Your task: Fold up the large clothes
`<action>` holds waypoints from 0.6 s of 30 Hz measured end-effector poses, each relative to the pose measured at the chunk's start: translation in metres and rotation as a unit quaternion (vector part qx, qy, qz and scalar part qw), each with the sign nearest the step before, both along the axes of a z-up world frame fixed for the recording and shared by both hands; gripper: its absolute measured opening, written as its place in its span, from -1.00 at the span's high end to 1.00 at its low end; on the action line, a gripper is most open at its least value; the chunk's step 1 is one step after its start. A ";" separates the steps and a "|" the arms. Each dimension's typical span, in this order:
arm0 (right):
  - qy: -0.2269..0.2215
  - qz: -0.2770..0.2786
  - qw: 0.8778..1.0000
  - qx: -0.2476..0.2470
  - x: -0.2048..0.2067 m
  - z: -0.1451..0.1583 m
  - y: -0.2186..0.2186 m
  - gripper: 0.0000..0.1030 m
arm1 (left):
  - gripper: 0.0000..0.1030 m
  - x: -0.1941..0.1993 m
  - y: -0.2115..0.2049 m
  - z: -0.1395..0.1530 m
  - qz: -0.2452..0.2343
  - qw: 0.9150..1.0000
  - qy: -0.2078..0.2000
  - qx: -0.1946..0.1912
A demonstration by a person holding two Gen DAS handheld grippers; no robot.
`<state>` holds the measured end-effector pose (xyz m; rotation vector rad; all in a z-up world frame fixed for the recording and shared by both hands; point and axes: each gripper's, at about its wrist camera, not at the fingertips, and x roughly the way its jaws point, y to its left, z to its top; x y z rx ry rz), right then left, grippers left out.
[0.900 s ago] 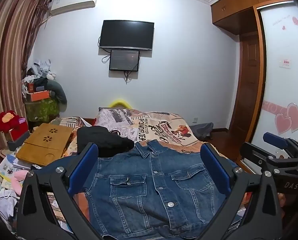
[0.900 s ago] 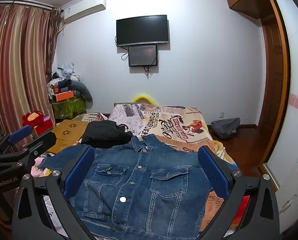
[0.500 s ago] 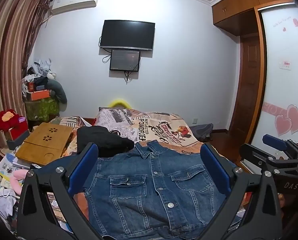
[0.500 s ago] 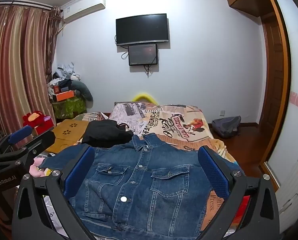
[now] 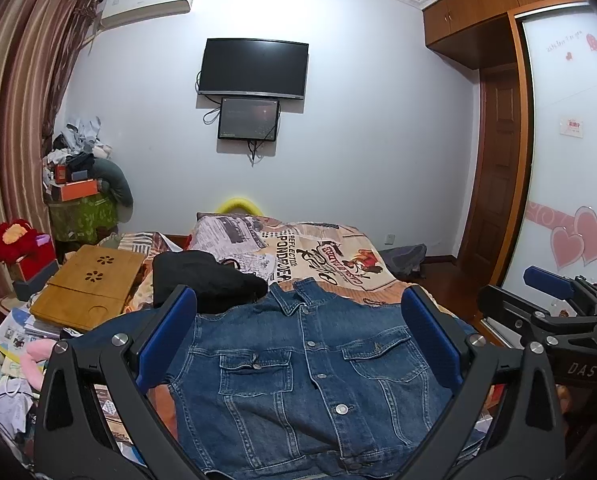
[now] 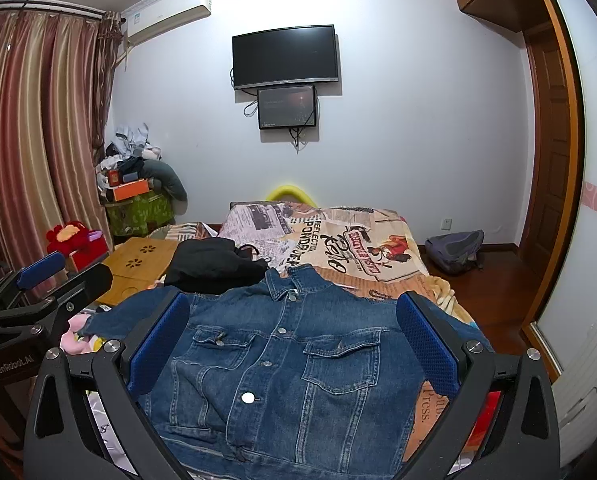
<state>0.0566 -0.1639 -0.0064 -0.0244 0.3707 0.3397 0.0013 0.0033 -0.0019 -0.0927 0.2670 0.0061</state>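
Nothing has moved since the earlier frames: both the left gripper (image 5: 298, 334) and right gripper (image 6: 294, 334) hover wide apart, empty, above the near denim jacket (image 5: 298, 368) spread buttoned on the bed (image 5: 338, 256), a black garment (image 5: 202, 284) lying beyond its left shoulder.

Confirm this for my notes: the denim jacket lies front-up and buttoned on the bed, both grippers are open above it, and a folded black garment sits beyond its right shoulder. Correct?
One slip: the black garment lies beyond the left side of the denim jacket as pictured, beside the wooden lap desk. The left wrist view shows it. The rest holds: jacket front-up on the bed, left gripper and right gripper open.
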 end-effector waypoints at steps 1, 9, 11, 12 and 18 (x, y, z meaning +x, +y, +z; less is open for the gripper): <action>0.000 0.000 1.000 0.000 0.000 0.000 0.000 -1.00 | -1.00 0.000 0.000 0.000 0.000 1.000 0.000 0.000; 0.001 0.000 1.000 -0.001 0.002 0.000 0.000 -1.00 | -1.00 0.003 -0.003 -0.002 -0.002 1.000 0.005 -0.002; 0.001 0.000 1.000 -0.003 0.001 -0.002 0.001 -1.00 | -1.00 0.003 -0.003 -0.002 -0.002 1.000 0.005 -0.003; 0.001 0.000 1.000 -0.003 0.001 -0.003 0.001 -1.00 | -1.00 0.004 -0.003 -0.002 -0.002 1.000 0.006 -0.003; 0.001 0.000 1.000 -0.003 0.002 -0.002 0.001 -1.00 | -1.00 0.005 -0.004 -0.002 -0.002 1.000 0.007 -0.003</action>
